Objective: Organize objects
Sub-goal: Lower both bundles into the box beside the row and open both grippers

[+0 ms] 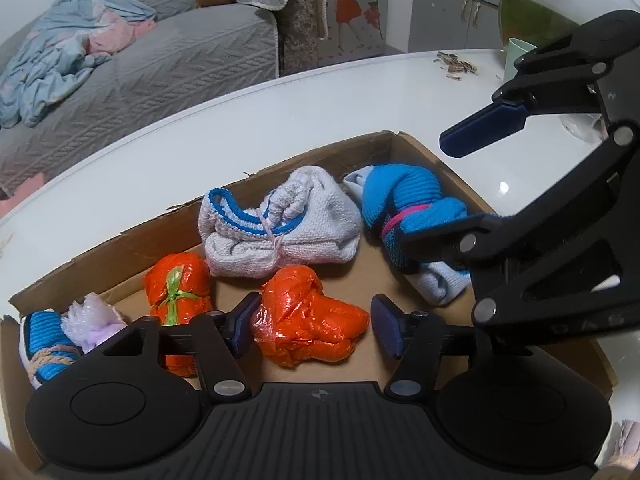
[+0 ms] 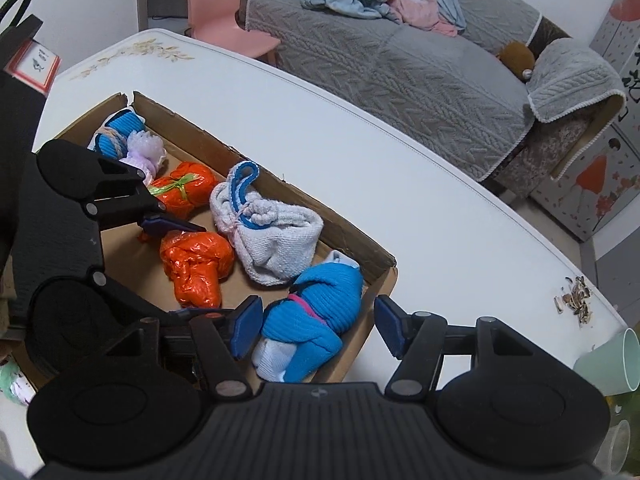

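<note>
A shallow cardboard box (image 1: 316,160) (image 2: 280,188) lies on a white table and holds several tied bundles. My left gripper (image 1: 314,330) is open with its jaws on either side of an orange plastic bundle (image 1: 310,326) (image 2: 196,268), not closed on it. My right gripper (image 2: 316,330) is open around a blue knitted bundle with a pink tie (image 2: 316,320) (image 1: 404,216). Between them lies a white knitted bundle with blue trim (image 1: 280,224) (image 2: 268,232). A second orange bundle with a green tie (image 1: 176,284) (image 2: 184,188) lies further left.
A small blue bundle (image 1: 48,340) (image 2: 116,136) and a pale purple plastic bundle (image 1: 94,320) (image 2: 146,150) sit in the box's left end. Seed husks (image 2: 576,300) and a pale green cup (image 2: 608,364) lie on the table at the right. A grey sofa (image 2: 420,64) stands beyond.
</note>
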Demonstrator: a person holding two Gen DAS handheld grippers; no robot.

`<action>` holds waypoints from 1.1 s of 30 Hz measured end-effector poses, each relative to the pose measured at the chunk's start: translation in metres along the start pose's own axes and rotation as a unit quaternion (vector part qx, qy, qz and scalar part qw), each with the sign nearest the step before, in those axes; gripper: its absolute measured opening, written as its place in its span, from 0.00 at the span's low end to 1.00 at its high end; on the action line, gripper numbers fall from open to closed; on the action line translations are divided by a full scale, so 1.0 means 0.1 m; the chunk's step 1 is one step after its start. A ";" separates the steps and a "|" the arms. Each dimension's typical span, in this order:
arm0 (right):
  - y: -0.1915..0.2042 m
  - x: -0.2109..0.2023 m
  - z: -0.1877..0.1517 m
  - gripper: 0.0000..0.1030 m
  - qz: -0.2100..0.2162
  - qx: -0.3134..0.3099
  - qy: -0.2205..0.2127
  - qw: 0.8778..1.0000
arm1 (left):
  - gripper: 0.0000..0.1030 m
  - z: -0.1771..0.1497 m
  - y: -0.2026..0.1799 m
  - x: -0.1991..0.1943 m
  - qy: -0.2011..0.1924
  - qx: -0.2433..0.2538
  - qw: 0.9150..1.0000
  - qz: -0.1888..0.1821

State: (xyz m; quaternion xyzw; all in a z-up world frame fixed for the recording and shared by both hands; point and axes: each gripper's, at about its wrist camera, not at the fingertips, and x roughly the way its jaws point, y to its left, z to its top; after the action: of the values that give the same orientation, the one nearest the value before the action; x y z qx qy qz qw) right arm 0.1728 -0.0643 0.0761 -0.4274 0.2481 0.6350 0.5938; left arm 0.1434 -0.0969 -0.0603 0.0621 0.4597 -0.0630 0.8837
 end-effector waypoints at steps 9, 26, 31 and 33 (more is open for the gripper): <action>-0.03 -0.03 0.02 0.62 0.010 0.013 -0.002 1.000 | 0.84 0.00 -0.04 -0.11 -0.004 0.009 1.000 0.006; 0.18 -0.05 0.14 0.79 0.024 0.060 0.016 0.998 | 0.88 -0.19 0.26 -0.39 0.036 -0.087 0.995 0.012; 0.20 -0.02 0.14 0.82 0.023 0.094 0.032 0.995 | 0.91 -0.26 0.39 -0.52 0.032 -0.121 0.992 0.009; 0.21 -0.01 0.13 0.83 0.022 0.103 0.037 0.994 | 0.91 -0.27 0.41 -0.54 0.038 -0.130 0.991 0.008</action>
State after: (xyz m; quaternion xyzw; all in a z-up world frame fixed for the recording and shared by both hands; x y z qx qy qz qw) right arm 0.1495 -0.0578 0.0800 -0.3820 0.3435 0.6028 0.6106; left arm 0.0973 -0.0495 -0.0294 -0.0469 0.4968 0.0065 0.8666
